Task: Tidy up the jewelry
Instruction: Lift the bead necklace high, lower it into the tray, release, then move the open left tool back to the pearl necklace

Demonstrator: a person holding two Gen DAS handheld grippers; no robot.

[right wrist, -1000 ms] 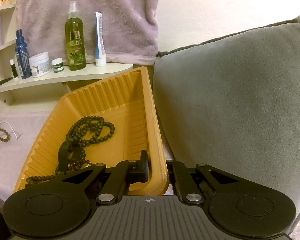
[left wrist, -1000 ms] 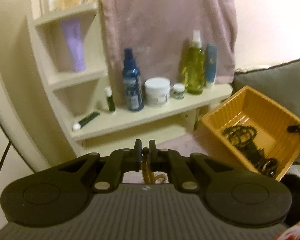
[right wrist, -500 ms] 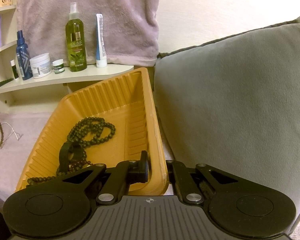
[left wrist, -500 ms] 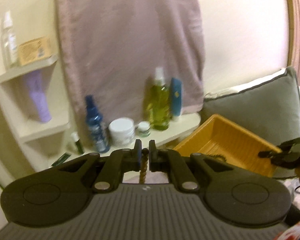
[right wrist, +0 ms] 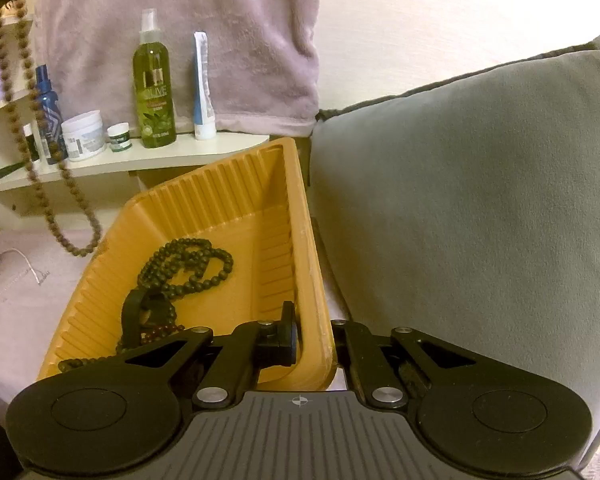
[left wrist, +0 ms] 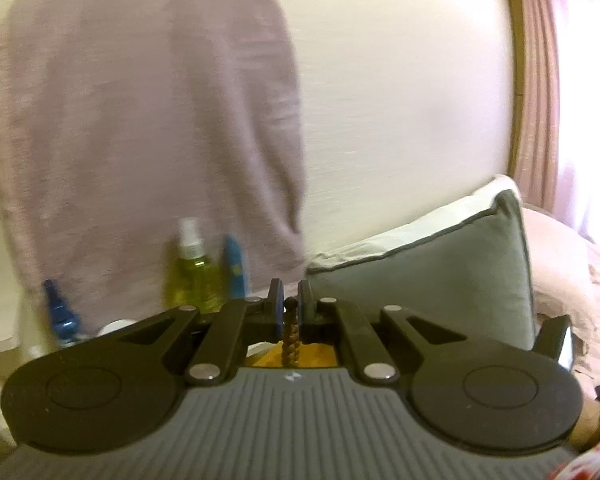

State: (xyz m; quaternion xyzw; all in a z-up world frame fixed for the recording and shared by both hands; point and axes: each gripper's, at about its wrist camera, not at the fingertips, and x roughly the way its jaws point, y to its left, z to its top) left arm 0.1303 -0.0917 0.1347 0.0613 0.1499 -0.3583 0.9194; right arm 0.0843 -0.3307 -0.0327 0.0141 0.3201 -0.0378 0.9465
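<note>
At far left, a brown bead necklace (right wrist: 28, 128) is dangling from the left gripper (left wrist: 290, 300), whose jaws are clenched on the strand. Behind it a shelf (right wrist: 140, 162) is carrying a green spray bottle (right wrist: 154, 92) reading "OLIVE". Right of that, the orange tray (right wrist: 228, 200) is tilting, holding dark beads (right wrist: 188, 264). The right gripper (right wrist: 314, 332) is pinching the tray's near right rim beside a grey cushion (right wrist: 480, 200).

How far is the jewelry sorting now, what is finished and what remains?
Done: dark bead strands and a black band lie in the orange tray. In hand: the left gripper holds a brown bead necklace hanging beside the tray, while the right gripper clamps the tray's wall. Left: lowering that necklace in. Other loose jewelry is not visible.
</note>
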